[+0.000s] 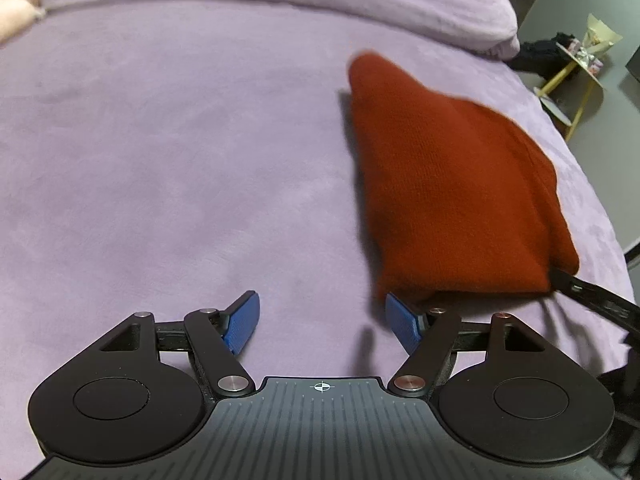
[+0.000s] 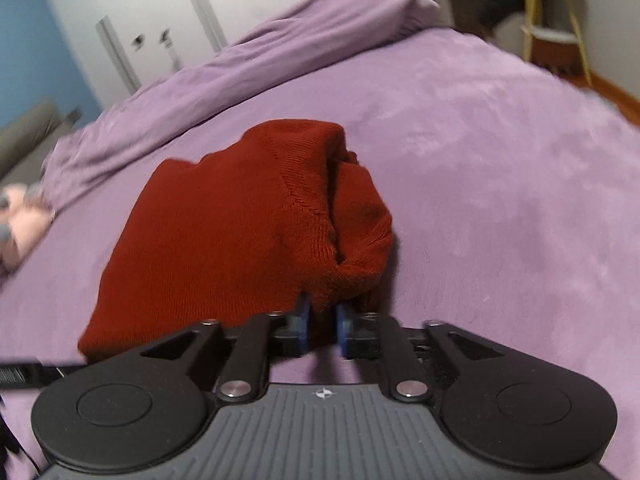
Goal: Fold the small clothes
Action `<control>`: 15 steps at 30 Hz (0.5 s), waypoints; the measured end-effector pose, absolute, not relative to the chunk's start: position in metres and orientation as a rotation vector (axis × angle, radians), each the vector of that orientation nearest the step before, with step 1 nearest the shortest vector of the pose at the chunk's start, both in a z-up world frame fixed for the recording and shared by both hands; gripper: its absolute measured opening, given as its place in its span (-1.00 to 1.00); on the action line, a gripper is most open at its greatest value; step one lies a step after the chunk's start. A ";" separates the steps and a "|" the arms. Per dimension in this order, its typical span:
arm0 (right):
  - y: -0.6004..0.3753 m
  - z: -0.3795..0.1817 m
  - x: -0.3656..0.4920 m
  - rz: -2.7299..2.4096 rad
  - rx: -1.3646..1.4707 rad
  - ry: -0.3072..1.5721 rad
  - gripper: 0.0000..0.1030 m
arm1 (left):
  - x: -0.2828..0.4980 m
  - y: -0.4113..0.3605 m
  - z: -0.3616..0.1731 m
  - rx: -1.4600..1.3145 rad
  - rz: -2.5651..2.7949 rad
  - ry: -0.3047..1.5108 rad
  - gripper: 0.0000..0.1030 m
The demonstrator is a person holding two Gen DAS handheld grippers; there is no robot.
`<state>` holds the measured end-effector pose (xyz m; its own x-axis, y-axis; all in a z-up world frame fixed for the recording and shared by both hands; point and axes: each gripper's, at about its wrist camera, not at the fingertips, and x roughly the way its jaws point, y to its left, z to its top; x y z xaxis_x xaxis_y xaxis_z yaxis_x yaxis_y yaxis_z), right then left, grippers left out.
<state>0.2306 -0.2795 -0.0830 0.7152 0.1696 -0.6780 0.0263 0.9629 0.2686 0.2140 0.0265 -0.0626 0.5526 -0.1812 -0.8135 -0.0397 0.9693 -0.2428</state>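
On the purple bed [image 2: 500, 160], the right gripper [image 2: 322, 326] seemingly pinches the red knit [image 2: 240, 220].

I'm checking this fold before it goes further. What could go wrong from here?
1. The right gripper pinches only a bunched corner of the red knit garment; it may slip out.
2. The left gripper stands open, holding nothing, so the unsupported folded layers could fall open.
3. Dragging could rumple the purple blanket.
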 end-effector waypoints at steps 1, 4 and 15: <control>-0.287 -0.079 0.226 0.058 0.246 0.756 0.20 | 0.211 0.034 -0.058 -0.236 -0.090 0.964 0.47; -0.317 -0.075 0.231 0.096 0.324 0.710 0.42 | 0.217 0.057 -0.052 -0.324 -0.162 0.917 0.59; -0.359 -0.128 0.351 0.424 0.839 0.908 0.34 | 0.326 0.059 -0.113 -0.828 -0.364 0.963 0.40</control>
<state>0.3505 -0.3588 -0.1277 0.5655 0.6425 -0.5171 0.0167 0.6179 0.7861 0.3256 0.0591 -0.1134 0.5425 -0.6109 -0.5767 -0.0770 0.6474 -0.7582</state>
